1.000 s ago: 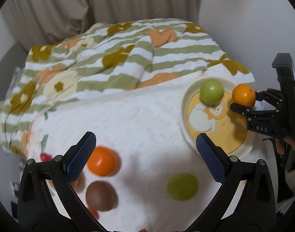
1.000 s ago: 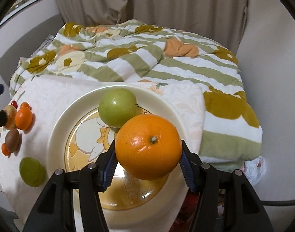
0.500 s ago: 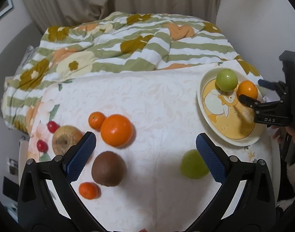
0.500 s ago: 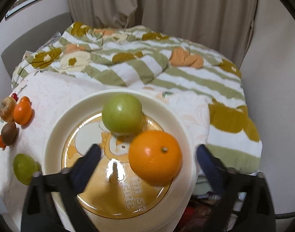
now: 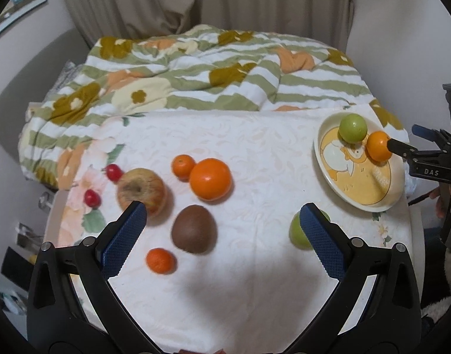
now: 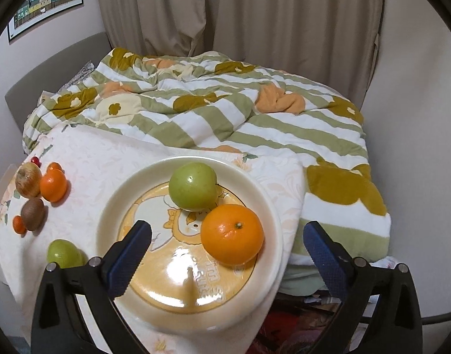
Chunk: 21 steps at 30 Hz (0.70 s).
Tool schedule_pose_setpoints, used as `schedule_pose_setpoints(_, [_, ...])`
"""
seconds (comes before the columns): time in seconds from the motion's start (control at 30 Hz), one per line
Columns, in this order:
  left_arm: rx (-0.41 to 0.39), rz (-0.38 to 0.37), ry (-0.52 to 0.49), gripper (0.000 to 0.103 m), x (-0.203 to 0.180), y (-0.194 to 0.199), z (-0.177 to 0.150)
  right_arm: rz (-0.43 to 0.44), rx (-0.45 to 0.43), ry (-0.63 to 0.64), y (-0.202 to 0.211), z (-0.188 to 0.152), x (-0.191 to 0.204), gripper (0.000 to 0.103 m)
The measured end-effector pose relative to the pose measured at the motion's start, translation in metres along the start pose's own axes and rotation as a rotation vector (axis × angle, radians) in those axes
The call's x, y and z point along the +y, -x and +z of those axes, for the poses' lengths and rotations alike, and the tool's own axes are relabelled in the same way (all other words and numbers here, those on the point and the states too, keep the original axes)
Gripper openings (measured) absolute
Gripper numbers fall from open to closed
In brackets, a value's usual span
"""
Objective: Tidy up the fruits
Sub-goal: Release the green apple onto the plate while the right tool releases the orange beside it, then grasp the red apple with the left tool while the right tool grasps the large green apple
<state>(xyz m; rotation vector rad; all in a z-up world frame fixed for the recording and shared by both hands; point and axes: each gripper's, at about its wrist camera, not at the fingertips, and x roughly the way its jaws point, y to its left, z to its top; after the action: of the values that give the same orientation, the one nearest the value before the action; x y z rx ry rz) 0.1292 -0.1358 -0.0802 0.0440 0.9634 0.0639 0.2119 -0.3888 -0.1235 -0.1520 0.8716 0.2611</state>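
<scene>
Right gripper (image 6: 225,253) gapes wide, empty, above the orange (image 6: 232,234) on the plate (image 6: 113,206); left gripper (image 5: 222,236) likewise wide, empty.

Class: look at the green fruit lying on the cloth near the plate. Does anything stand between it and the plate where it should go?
Nothing visible does. The green fruit lies on bare cloth beside the plate. On the plate, the green apple and orange sit toward the far side, leaving its near part free.

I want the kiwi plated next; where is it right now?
In the left wrist view the kiwi lies on the white cloth left of centre, just below the big orange, with the apple to its left and a small mandarin below.
</scene>
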Motion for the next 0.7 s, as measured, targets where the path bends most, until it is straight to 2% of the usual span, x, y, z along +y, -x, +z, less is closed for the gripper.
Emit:
schedule_pose_setpoints(0.23, [-0.044,0.023,0.019,0.103,0.037,0.032,-0.009,-0.026,-0.039,-0.021,0.048,0.006,0.019,0.102])
schedule_pose_setpoints(0.37, [-0.073,0.011,0.017,0.103,0.07,0.043,-0.013,-0.024,-0.053,-0.056,0.072,0.008,0.041,0.102])
schedule_pose_setpoints(0.53, [-0.098,-0.016,-0.002,0.103,0.11,0.05,-0.015,-0.018,-0.065,-0.127,0.092,0.01,0.085,0.102])
schedule_pose_setpoints(0.7, [-0.096,-0.064,-0.028,0.103,0.154,0.045,-0.012,-0.064,-0.071,-0.144,0.098,0.009,0.134,0.102])
